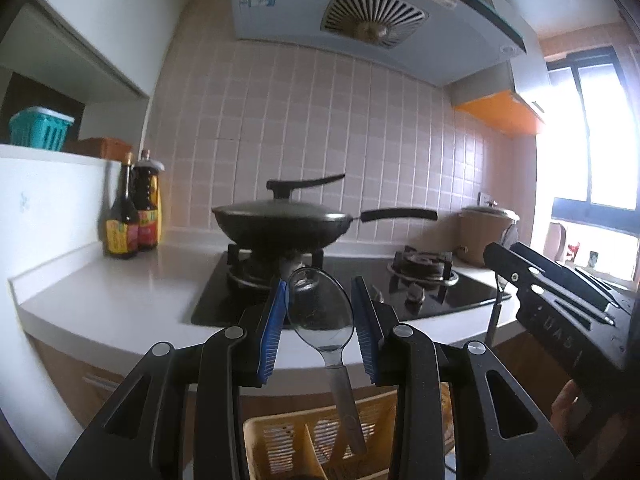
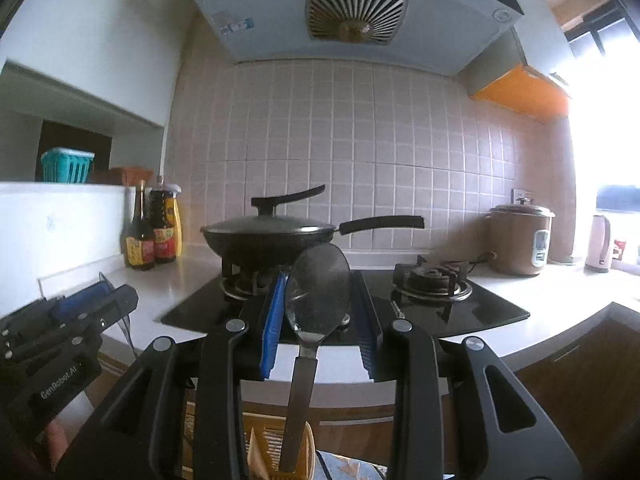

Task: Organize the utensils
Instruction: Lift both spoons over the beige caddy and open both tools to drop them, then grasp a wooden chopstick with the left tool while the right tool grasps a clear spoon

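My left gripper [image 1: 319,308] is shut on a clear plastic spoon [image 1: 320,308]; its bowl stands up between the blue pads and its handle hangs down over a yellow slotted utensil basket [image 1: 288,440]. My right gripper [image 2: 320,304] is shut on a grey metal spoon [image 2: 318,292], bowl up, with the dark handle reaching down into the yellow basket [image 2: 260,440]. Each gripper shows in the other's view: the right one [image 1: 560,300] at the right edge, the left one [image 2: 72,320] at the lower left.
A black gas hob [image 2: 400,312] sits in the white counter [image 1: 120,292], with a lidded black wok [image 2: 272,236] on the left burner. Sauce bottles [image 2: 152,236] stand at the left, a rice cooker [image 2: 520,240] and a kettle [image 2: 598,244] at the right. A range hood [image 2: 352,12] hangs above.
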The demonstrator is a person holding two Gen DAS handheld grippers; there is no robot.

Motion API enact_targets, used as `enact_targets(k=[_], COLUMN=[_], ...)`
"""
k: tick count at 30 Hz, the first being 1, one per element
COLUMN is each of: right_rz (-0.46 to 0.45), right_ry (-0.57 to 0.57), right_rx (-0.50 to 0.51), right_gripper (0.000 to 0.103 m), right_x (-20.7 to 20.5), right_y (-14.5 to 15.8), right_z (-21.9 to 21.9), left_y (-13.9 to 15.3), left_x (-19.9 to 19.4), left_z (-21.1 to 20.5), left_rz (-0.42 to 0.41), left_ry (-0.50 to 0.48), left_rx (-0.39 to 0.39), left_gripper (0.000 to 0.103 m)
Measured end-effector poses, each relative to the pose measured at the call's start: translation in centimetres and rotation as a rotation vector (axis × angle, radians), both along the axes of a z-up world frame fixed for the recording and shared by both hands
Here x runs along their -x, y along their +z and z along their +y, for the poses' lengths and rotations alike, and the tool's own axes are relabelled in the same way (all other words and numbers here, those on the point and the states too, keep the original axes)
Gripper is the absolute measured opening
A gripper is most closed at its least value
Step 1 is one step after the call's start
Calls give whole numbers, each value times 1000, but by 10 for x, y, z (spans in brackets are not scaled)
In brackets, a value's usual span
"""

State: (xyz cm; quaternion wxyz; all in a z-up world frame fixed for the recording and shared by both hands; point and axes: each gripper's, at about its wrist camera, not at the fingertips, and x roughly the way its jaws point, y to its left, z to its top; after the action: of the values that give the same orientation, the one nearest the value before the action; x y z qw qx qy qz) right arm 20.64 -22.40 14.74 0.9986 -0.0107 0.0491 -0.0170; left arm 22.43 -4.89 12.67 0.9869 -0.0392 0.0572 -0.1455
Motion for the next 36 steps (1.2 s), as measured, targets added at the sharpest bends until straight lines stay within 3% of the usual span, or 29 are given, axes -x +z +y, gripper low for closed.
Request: enact_targets(k=[7, 15, 17, 21, 24, 29, 33, 36], right_rz=[43, 94, 128, 160, 184, 237, 332, 455], right_ry=[31, 62, 80, 101, 120, 140, 138, 151], right_rx=[-35, 0, -11, -48, -88, -95, -103, -97], right_gripper=[30, 30, 33, 37, 51, 50, 50, 50], right_x=[-9, 1, 3, 15, 27, 48, 62, 67], right_y=[-24, -31, -32, -31, -27, -18, -8, -8], right_z=[-5, 6, 6, 2, -4, -4, -3, 0], left_y=[-16, -22, -22, -18, -13, -3, 8, 13], left_x=[-8, -1, 3, 18, 29, 50, 66, 74], left_z=[-2, -2, 1, 9, 19, 36, 44, 44], left_rz=[37, 51, 54, 46, 46, 74, 121, 214], left_ry=[-20, -31, -33, -36, -47, -65, -83, -137], left_rx=[-16, -29, -24, -33, -28, -21, -20, -38], left_gripper=[32, 33, 46, 46, 47, 47, 47, 47])
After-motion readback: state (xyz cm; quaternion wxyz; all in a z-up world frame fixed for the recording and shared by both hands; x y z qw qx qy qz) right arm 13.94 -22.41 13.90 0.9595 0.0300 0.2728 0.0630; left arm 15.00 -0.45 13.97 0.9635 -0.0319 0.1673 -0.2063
